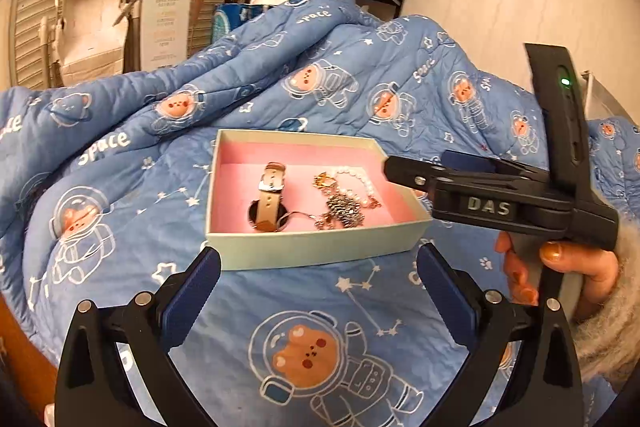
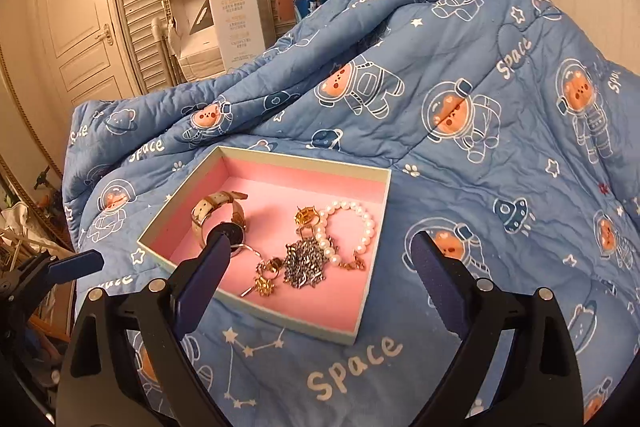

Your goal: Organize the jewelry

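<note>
Both jaws stand wide and empty: the left hand-held gripper (image 1: 318, 281) hangs just short of the box's near wall, the right hand-held gripper (image 2: 320, 267) over its near corner; the step in hand looks like a retreat with nothing carried, so the care lies in lifting clear without nudging the box (image 1: 312, 247) on the soft blue quilt (image 1: 320, 327) (it would tip easily); inside, on pink lining, lie a beige-strapped watch (image 2: 218, 217), a pearl bracelet (image 2: 352, 223), a silvery chain heap (image 2: 305, 263) and small gold pieces (image 2: 267, 277), possibly earrings, all loosely mingled rather than sorted
</note>
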A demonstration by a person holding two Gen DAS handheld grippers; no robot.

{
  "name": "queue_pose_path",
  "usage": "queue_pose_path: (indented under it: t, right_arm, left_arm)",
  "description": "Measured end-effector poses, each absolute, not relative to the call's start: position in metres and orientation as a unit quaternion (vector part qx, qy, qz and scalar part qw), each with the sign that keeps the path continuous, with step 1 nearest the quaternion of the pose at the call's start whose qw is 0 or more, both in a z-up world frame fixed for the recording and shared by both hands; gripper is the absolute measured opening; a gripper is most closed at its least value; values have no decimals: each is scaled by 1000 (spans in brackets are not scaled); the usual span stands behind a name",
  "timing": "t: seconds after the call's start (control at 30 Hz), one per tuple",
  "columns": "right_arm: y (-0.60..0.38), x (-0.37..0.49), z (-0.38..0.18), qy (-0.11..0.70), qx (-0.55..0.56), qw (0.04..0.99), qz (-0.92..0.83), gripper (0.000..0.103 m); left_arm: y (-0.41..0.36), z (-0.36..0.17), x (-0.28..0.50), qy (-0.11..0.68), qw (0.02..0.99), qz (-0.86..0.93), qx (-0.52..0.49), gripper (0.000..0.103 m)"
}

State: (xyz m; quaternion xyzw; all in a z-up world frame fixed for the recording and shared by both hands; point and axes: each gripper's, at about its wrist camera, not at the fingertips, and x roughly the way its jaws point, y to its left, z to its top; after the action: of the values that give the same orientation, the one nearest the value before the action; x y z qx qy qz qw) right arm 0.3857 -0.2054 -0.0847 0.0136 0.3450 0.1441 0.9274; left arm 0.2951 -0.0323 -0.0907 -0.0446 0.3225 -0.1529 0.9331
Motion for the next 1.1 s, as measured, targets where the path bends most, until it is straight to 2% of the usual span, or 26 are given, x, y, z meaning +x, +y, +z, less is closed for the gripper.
queue_pose_path:
  t: [0.2,0.43,0.57,1.1]
  right_arm:
    - [-203,320,-87,324,1,939,115,91]
    - [-196,240,-81,296,-11,951,85,92]
    - [-195,195,-66,286,-10,956,69,96]
    - [-188,33,-4,216,-33,974,57,97]
  left_arm:
    - [-13,-94,260,326,937,-110,-66,96]
    - [1,-82,209,307,949,-60,-38,96]
    - [11,-70,181,301,952,-46,-37,96]
    - [19,-16,49,273,960,-36,-46,96]
